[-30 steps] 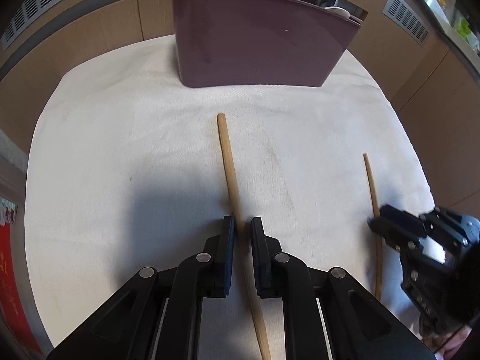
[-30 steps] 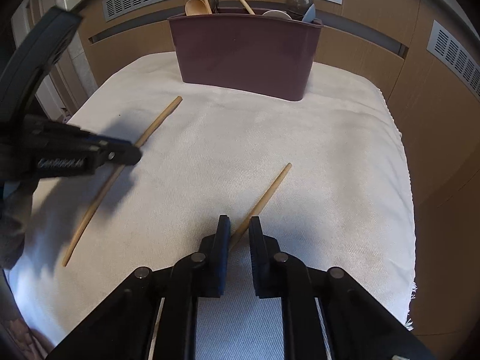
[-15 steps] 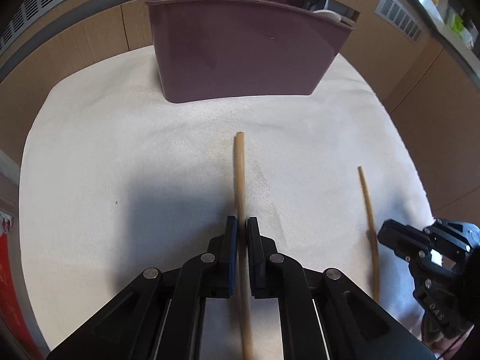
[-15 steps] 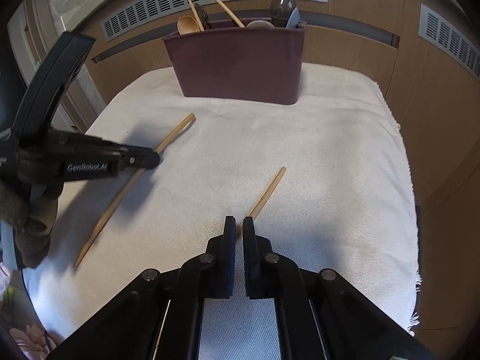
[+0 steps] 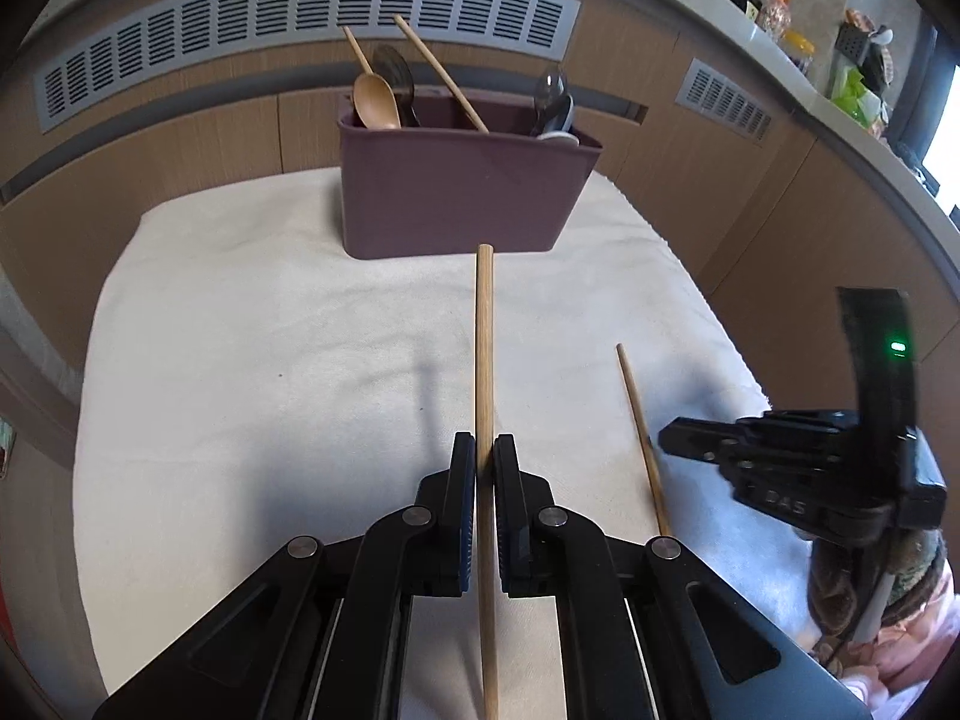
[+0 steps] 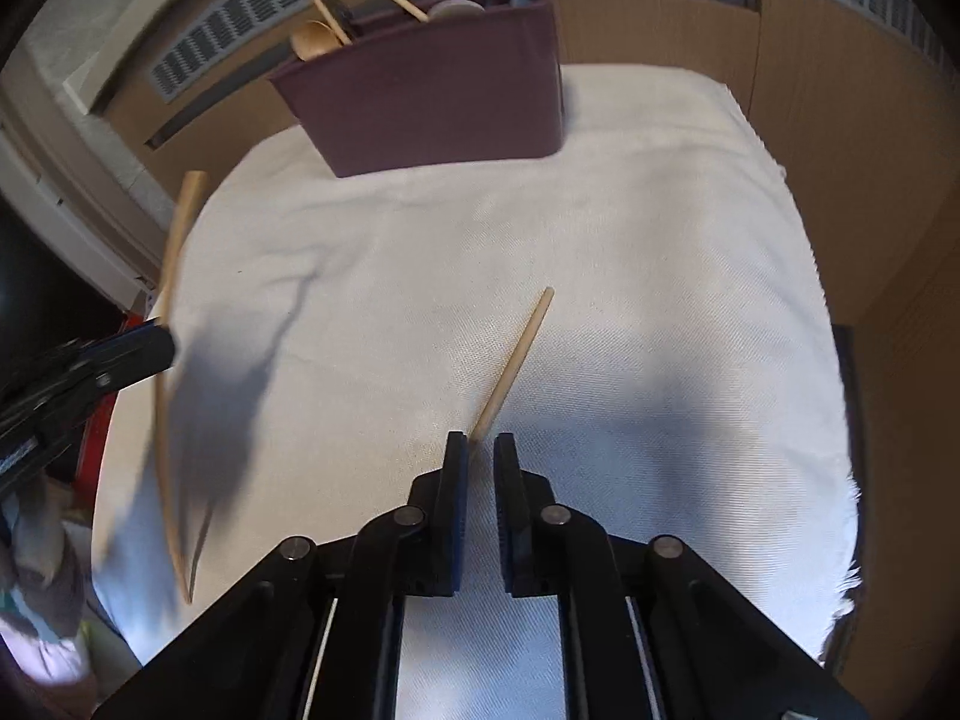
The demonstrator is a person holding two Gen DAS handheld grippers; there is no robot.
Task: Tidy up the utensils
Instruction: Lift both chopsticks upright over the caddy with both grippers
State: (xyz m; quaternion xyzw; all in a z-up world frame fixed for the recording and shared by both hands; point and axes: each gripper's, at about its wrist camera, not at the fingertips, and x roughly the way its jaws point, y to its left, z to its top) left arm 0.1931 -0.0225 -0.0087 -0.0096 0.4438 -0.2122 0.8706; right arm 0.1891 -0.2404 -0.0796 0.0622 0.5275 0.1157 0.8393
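Left gripper (image 5: 485, 468) was clamped tight on a wooden chopstick (image 5: 483, 360), lifted clear of the white cloth (image 5: 240, 360) and pointing at the maroon utensil caddy (image 5: 456, 198). Right gripper (image 6: 481, 456): jaws a sliver apart, having just been opening slightly; second chopstick (image 6: 516, 360) lay on the cloth, its near end between them, grip uncertain.

Light wooden panelling (image 5: 180, 138) runs round behind the desk, which is covered by a white cloth (image 5: 252, 360). A long grey slatted vent (image 5: 300, 18) stretches across the wall at twelve o'clock, with a smaller vent (image 5: 723, 99) toward two o'clock. A grey ledge (image 5: 798, 75) at two o'clock carries bottles and jars, and daylight enters past it at three o'clock
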